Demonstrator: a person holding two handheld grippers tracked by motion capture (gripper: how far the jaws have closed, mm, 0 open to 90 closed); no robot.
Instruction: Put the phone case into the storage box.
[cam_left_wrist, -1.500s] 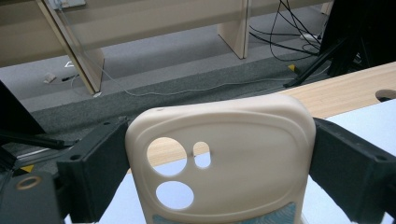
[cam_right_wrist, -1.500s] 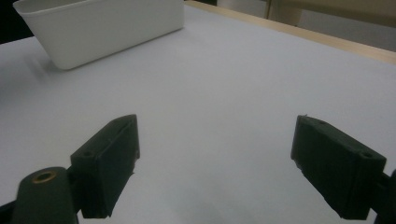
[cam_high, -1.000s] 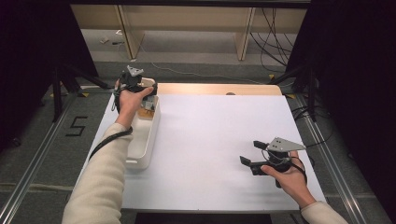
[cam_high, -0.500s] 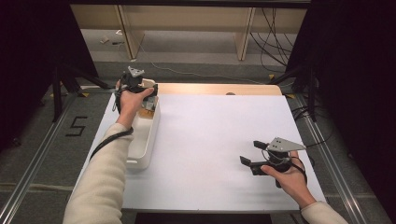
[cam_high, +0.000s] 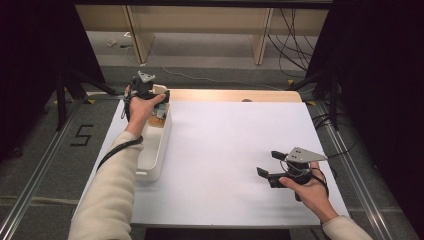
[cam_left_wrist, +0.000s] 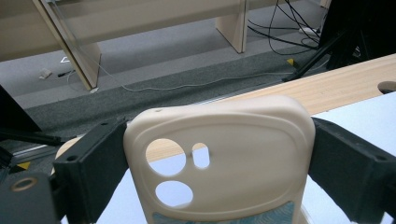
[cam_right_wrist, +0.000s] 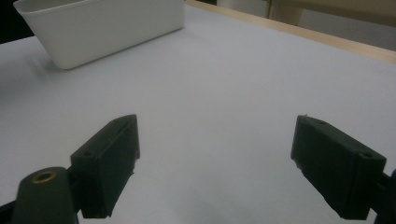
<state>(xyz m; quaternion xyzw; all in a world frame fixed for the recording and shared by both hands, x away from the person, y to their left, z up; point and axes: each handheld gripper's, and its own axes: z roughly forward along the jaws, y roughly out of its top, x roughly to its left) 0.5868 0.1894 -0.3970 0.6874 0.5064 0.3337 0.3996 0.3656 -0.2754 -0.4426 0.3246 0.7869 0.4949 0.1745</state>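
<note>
In the high view, the left claw (cam_high: 150, 92) is seen above the far end of a white bin (cam_high: 156, 145) at the left of the worktop (cam_high: 225, 150), with a cream phone case (cam_high: 159, 90) held in it. The step in hand is judged to be lifting the case clear of the bin; it is best raised straight up until its lower edge is past the rim, with the squeeze kept even so that the soft shell is not bowed or let slip. The right claw (cam_high: 272, 165) is held low over the worktop near its right edge, well apart from the bin, and nothing is touched by it.

In the left gripper view, the phone case (cam_left_wrist: 219, 158) is gripped across its width, one jaw pressed on each side edge, camera cut-outs at the left; the claw is closed only as far as the case allows.

In the right gripper view, the right claw (cam_right_wrist: 215, 163) is spread wide and empty over bare worktop (cam_right_wrist: 224, 84), with the bin (cam_right_wrist: 98, 28) standing farther off.
</note>
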